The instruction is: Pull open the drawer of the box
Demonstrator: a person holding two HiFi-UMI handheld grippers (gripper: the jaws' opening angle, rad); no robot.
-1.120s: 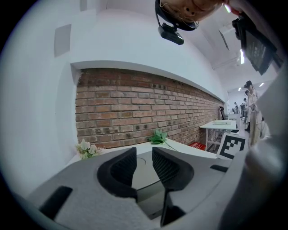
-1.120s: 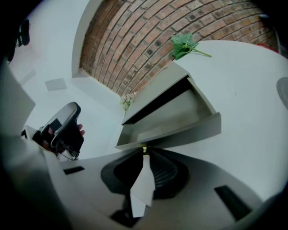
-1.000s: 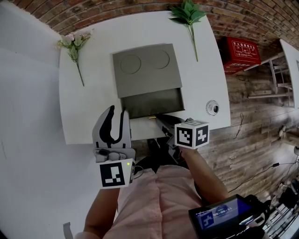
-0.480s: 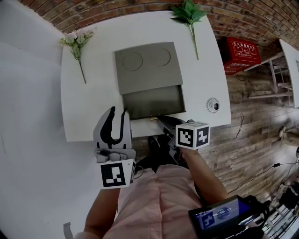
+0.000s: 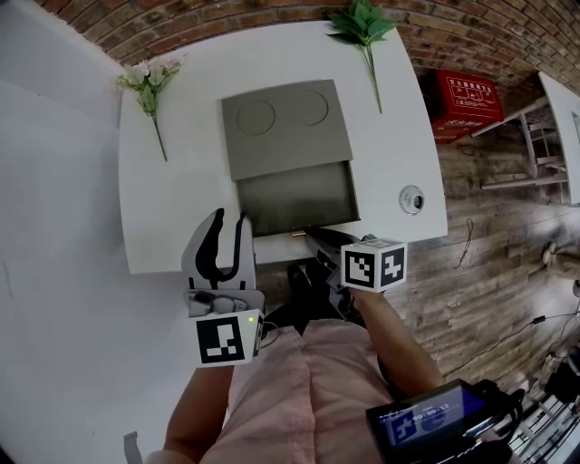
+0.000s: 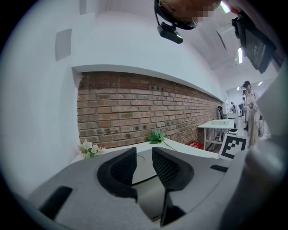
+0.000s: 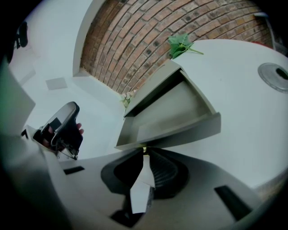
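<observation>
Head view, tabletop (image 5: 181,208): white; its far side meets a brick wall (image 5: 227,14).
Head view, box (image 5: 285,127): grey, lying on the middle of the tabletop, with two round marks on its lid.
Head view, drawer (image 5: 294,195): pulled well out of the box toward the person; its floor is in shade.
Head view, knob (image 5: 296,233): a small brass spot at the middle of the drawer front, partly covered by the right gripper.
Head view, right gripper (image 5: 315,239): its tip is at the knob. The grip cannot be read from here, and the marker cube (image 5: 373,263) hides the hand.
Head view, left gripper (image 5: 229,222): at the tabletop's near edge, left of the drawer and apart from the box.
Head view, surroundings: a flower sprig (image 5: 145,82) lies far left and a green sprig (image 5: 365,27) far right. A round fitting (image 5: 411,199) sits right of the drawer, too small to identify.
Left gripper view, fingers (image 6: 123,168): they stand apart with nothing between them. Only the box lid shows through the gap, and the gripper body hides the drawer.
Right gripper view, fingers: closed onto the knob, a yellowish spot at their tips. The contact faces are hidden by the fingers themselves.
Right gripper view, drawer: open, with its front panel just above the fingertips.
Right gripper view, round fitting: cut off at the right frame edge.
Right gripper view, left edge: a dark object (image 7: 63,128) held in a hand, too distorted to identify.
</observation>
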